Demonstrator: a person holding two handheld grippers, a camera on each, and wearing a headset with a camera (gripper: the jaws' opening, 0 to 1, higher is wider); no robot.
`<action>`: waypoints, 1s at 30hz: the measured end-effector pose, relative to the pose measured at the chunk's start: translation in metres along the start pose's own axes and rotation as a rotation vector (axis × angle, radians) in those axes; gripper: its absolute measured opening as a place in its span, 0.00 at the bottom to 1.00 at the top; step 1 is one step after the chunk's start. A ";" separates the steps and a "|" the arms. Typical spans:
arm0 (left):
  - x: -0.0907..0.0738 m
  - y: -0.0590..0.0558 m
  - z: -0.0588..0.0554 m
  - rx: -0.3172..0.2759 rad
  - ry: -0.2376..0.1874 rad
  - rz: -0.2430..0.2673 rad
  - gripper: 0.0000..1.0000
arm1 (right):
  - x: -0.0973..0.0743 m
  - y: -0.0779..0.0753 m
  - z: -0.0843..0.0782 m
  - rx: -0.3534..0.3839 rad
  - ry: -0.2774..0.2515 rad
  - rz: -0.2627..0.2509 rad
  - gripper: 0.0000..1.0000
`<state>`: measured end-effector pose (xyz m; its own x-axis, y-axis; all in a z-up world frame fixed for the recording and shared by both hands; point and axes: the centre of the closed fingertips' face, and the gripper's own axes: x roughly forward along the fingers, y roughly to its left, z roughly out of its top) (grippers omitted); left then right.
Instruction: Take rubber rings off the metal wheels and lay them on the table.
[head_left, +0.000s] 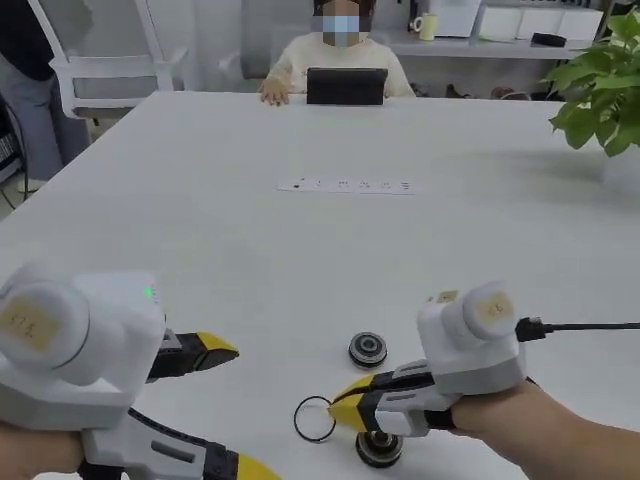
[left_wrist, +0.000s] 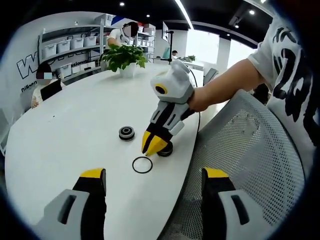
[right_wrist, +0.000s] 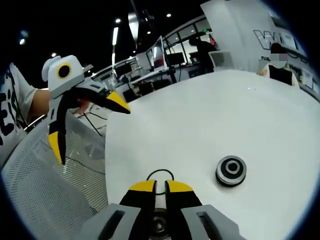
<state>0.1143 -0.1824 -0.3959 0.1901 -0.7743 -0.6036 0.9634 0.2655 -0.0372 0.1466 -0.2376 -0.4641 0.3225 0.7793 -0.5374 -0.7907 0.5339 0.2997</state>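
Note:
A loose black rubber ring (head_left: 314, 418) (left_wrist: 142, 164) (right_wrist: 160, 173) lies flat on the white table (head_left: 300, 250). My right gripper (head_left: 345, 405) (left_wrist: 151, 146) (right_wrist: 160, 186) hovers right beside it, jaws shut, with nothing visibly held. One metal wheel (head_left: 380, 449) (left_wrist: 166, 150) (right_wrist: 159, 225) sits under that gripper's jaws. A second metal wheel (head_left: 368, 349) (left_wrist: 126, 133) (right_wrist: 231, 170), with a dark ring around it, stands a little farther out. My left gripper (head_left: 240, 410) (left_wrist: 154, 176) (right_wrist: 90, 129) is open, held off to the left of the ring and touching nothing.
A small strip of parts (head_left: 345, 185) lies mid-table. A person sits at the far edge behind a dark tablet (head_left: 346, 86). A potted plant (head_left: 600, 95) stands at the right. A mesh chair (left_wrist: 250, 165) is close to the near table edge.

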 end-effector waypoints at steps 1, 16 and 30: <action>0.000 0.000 0.000 0.000 0.000 0.000 0.76 | -0.001 0.000 0.001 -0.001 -0.005 -0.004 0.06; 0.003 -0.002 0.002 0.010 0.007 -0.011 0.75 | -0.019 0.000 0.013 0.018 -0.077 -0.026 0.13; 0.008 -0.005 0.011 0.032 0.002 -0.023 0.72 | -0.042 -0.001 0.013 0.007 -0.118 -0.060 0.20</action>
<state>0.1136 -0.1962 -0.3919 0.1679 -0.7788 -0.6043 0.9730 0.2294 -0.0252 0.1406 -0.2666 -0.4315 0.4283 0.7789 -0.4582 -0.7645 0.5827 0.2759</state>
